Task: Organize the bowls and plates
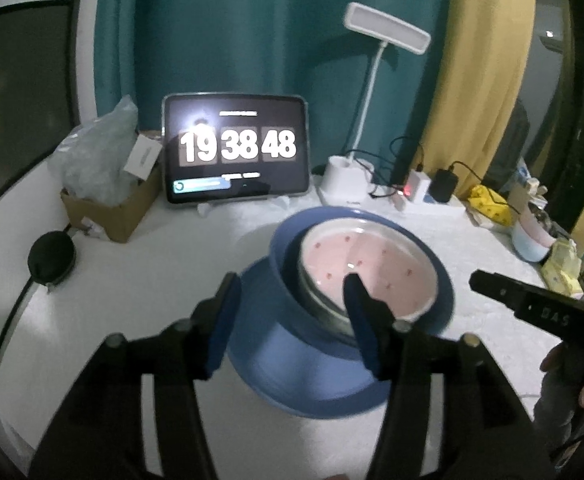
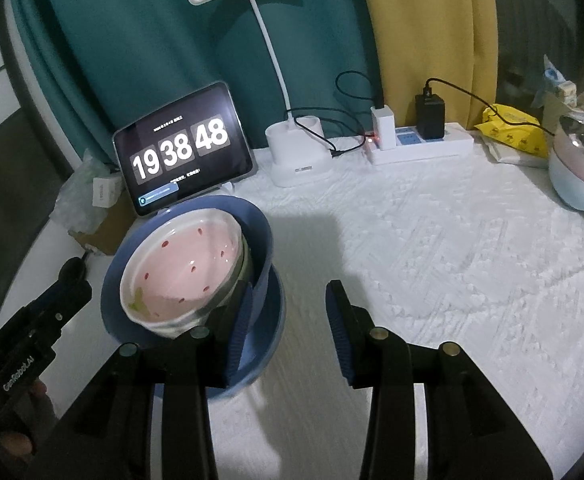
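Note:
A blue plate [image 1: 292,380] lies on the white cloth. On it stands a blue bowl [image 1: 332,214], tilted, with a pink bowl [image 1: 372,264] dotted in red nested inside. My left gripper [image 1: 290,280] is open and astride the blue bowl's near wall: one finger is outside on the left, the other shows over the pink bowl, and neither pad presses. In the right wrist view the same stack, blue bowl [image 2: 260,232] and pink bowl [image 2: 184,264], sits at the left. My right gripper [image 2: 292,287] is open just right of it, with only cloth between its fingers.
A tablet [image 1: 236,148] showing a clock stands behind the stack, with a cardboard box [image 1: 108,208] and a black pouch [image 1: 52,256] to its left. At the back right are a white desk lamp [image 2: 296,156], a power strip [image 2: 420,144], a yellow pack [image 2: 512,128] and a pink-and-blue pot [image 2: 576,176].

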A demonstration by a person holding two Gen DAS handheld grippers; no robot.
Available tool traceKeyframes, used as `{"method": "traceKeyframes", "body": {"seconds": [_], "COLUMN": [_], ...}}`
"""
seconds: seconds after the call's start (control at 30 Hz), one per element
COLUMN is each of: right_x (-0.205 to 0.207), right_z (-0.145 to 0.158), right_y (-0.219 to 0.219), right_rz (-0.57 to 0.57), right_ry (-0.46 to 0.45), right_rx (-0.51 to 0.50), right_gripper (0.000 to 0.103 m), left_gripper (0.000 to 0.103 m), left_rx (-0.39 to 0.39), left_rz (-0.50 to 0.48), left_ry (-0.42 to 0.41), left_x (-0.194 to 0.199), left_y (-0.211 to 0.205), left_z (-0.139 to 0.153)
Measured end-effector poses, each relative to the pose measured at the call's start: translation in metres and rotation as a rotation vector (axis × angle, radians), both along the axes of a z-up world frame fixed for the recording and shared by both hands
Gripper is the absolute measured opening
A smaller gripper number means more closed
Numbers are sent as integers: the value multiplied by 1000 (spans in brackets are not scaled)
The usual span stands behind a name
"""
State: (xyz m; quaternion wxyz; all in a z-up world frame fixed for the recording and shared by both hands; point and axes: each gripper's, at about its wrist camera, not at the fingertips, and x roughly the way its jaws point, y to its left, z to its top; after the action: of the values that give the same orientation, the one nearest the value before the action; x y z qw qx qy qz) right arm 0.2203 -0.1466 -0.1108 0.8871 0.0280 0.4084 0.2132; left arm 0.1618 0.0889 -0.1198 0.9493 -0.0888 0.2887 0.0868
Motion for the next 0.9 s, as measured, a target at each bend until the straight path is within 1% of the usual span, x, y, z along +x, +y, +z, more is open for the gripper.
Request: {"method": "traceKeyframes", "body": {"seconds": [0.03, 0.1, 0.43, 0.6, 0.77, 0.9], "right_x": [-3, -8, -34, -46, -58, -68], "right_z": [1, 3, 9, 12, 18, 23], "right_y": [-2, -5, -29, -41, -54, -63], "right_rz": [-1, -4, -23, -33, -46, -56], "right_ry": [-4, -9, -29, -43, -70, -98], "right_rx": [-2, -4, -9, -14, -22, -34], "right_gripper": [40, 40, 40, 40, 40, 41], "left_gripper": [57, 63, 74, 84, 91, 94], "left_rx": [-1, -3, 1, 13, 27, 49], "left_rz": [-6, -21, -76, -97, -114, -117], "left_ry": [-1, -4, -9, -11, -23, -39], "left_x": [-2, -6, -22, -30, -39, -49], "left_y": [-3, -10, -44, -61, -75, -85], "left_z": [0, 1, 3, 5, 8, 13]}}
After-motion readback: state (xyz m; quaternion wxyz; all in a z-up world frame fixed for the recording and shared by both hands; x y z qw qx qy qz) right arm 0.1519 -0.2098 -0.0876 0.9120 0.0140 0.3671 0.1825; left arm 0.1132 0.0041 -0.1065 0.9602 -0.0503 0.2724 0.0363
